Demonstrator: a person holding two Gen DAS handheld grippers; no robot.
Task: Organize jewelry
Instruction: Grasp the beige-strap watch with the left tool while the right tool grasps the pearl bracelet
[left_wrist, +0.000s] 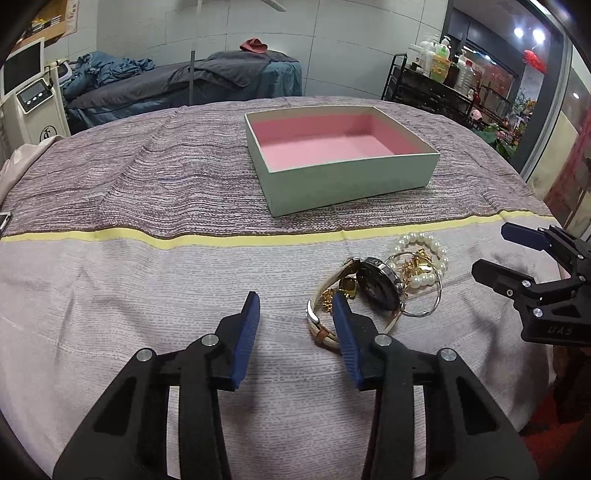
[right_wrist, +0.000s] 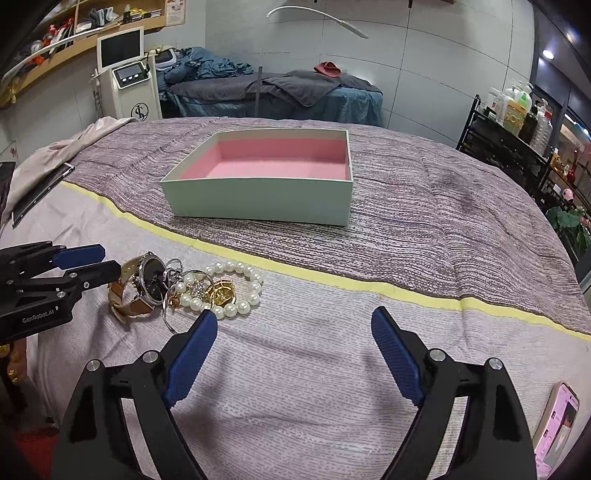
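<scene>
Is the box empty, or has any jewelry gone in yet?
Empty. The box shows only bare pink lining in both views; the watch, pearl bracelet and gold pieces lie heaped on the cloth in front of it.

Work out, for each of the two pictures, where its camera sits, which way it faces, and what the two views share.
Left wrist view: sits on the left gripper, facing forward and down over the bedspread; the right gripper enters at right.
Right wrist view: sits on the right gripper, facing likewise; the left gripper enters at left.
Shared: the pink-lined box and the jewelry pile with watch and pearl bracelet.
</scene>
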